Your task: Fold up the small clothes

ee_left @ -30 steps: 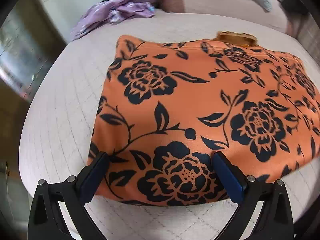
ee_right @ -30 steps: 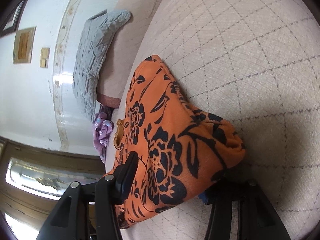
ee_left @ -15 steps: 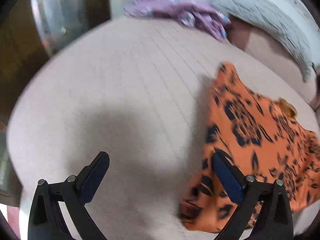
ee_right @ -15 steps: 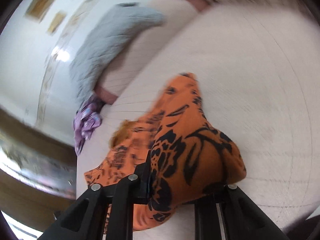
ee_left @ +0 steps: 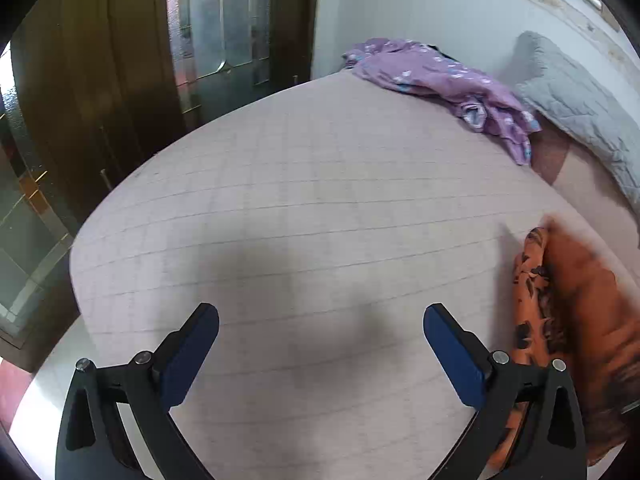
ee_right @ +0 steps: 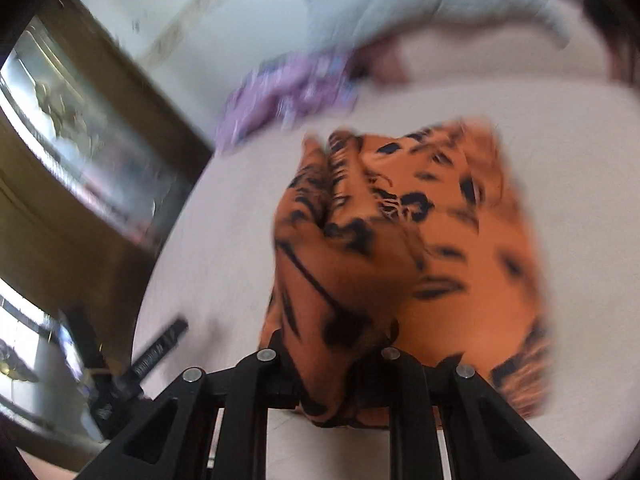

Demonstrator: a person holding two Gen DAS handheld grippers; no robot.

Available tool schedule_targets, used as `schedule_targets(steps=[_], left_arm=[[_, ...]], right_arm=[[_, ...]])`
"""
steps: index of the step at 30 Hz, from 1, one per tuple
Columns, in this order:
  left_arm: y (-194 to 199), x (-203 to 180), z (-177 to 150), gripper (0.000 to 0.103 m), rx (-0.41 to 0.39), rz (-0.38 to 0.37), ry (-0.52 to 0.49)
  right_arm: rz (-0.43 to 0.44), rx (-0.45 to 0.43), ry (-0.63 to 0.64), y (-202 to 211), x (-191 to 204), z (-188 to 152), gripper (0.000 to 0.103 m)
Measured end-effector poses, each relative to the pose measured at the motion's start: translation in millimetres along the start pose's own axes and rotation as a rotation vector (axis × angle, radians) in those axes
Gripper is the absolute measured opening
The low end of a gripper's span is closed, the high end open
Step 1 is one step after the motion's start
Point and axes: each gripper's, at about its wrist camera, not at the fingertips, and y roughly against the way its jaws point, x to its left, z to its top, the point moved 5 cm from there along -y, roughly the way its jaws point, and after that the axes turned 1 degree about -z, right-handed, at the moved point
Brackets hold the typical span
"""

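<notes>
So the surface is a bed with a pale pinkish quilted cover, stitched into a faint grid of squares, kind of matte and soft-looking. The orange garment is thin, drapey fabric with a black floral print, and right now it's bunched and folded over itself, with a thick wad of it rising toward the right wrist camera. The right gripper is clamped tight on that bunched fold, black fingers pinching the cloth with fabric bulging between them; its jaws have just closed down and then eased a touch wider, cloth between them the whole time. That view is pretty motion-blurred. The left gripper is wide apart with nothing between its blue pads, just hanging over bare quilt, and the orange garment sits off to its right, just beside that finger. Further back there's a crumpled purple garment near the bed's far edge and a grey quilted pillow against the white wall.
</notes>
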Motion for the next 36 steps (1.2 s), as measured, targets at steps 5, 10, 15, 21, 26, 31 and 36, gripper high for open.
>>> schedule_targets(steps=[5, 10, 15, 21, 26, 31, 36], left_arm=[[-7, 25, 7, 0.102, 0.002, -0.022, 0.047], [12, 5, 16, 0.102, -0.080, -0.152, 0.046], [64, -48, 17, 0.102, -0.262, -0.384, -0.056], [59, -129, -6, 0.102, -0.175, -0.441, -0.255], [-13, -131, -35, 0.102, 0.064, -0.073, -0.400], [-24, -119, -30, 0.103, 0.105, -0.151, -0.359], [-22, -125, -32, 0.103, 0.064, -0.130, -0.398]], right_arm=[[0.158, -0.001, 0.020, -32, 16, -30, 0.092], [0.340, 0.107, 0.090, 2, 13, -33, 0.095], [0.426, -0.088, -0.026, 86, -63, -10, 0.078], [0.321, -0.074, -0.150, 76, -117, -3, 0.031], [0.258, 0.067, -0.204, 16, -134, -32, 0.011], [0.266, 0.072, -0.148, 24, -133, -12, 0.013], [0.215, -0.040, -0.143, 26, -131, 50, 0.014]])
